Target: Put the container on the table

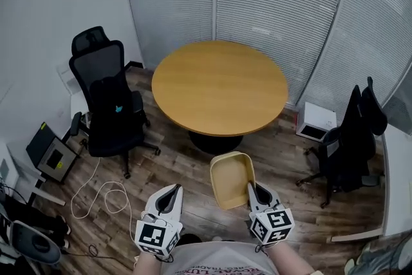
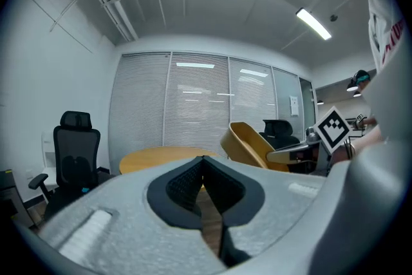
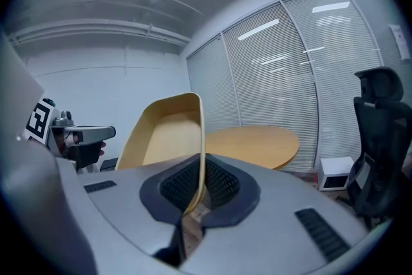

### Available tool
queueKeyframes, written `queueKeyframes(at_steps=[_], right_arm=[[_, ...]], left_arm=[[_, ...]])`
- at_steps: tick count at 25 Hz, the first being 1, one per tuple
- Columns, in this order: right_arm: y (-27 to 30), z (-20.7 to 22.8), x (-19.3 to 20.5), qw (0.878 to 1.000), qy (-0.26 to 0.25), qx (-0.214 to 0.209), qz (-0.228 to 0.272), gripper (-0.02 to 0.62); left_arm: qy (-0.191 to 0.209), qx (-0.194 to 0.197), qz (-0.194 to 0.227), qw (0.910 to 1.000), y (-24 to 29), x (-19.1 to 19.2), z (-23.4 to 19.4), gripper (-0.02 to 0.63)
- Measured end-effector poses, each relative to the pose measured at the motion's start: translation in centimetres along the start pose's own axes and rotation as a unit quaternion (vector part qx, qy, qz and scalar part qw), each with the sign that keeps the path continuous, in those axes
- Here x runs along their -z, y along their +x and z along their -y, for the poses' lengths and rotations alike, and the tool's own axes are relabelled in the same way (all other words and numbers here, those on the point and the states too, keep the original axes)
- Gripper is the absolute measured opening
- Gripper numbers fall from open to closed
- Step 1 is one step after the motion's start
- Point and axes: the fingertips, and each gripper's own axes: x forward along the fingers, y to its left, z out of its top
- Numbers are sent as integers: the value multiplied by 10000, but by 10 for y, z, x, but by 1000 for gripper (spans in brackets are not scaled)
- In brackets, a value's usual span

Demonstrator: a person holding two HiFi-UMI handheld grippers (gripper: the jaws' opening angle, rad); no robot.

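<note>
I carry a shallow tan container [image 1: 231, 180] above the wooden floor, short of the round wooden table [image 1: 219, 85]. My right gripper [image 1: 252, 188] is shut on its right rim. In the right gripper view the thin rim [image 3: 197, 190] runs between the two dark pads, and the container [image 3: 168, 132] stands tilted on edge with the table [image 3: 255, 142] beyond it. My left gripper [image 1: 175, 191] is level with the right one, to the container's left and apart from it, shut and empty. The left gripper view shows the container [image 2: 247, 142] to its right.
A black office chair [image 1: 106, 98] stands left of the table and another [image 1: 353, 138] at the right. A white box [image 1: 315, 120] sits on the floor by the blinds. A white cable [image 1: 106, 196] loops over the floor at the left, near a small device [image 1: 50, 154].
</note>
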Motion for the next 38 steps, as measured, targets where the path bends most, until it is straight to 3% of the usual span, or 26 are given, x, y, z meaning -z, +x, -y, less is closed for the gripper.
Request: queueKeyframes(at_steps=[7, 14, 28, 38], right_arm=[[45, 40, -2, 9997, 117, 170, -119, 18], [124, 60, -16, 9980, 212, 584, -124, 18], [312, 94, -100, 9921, 260, 1202, 231, 18], [389, 141, -113, 9939, 232, 1076, 5, 18]], left_arm=[[-77, 77, -126, 9999, 64, 7, -19, 6], [-177, 444, -17, 9989, 148, 3, -78, 6], [88, 1330, 105, 9910, 331, -37, -200, 6], [-40, 1257, -86, 9920, 414, -30, -225, 6]])
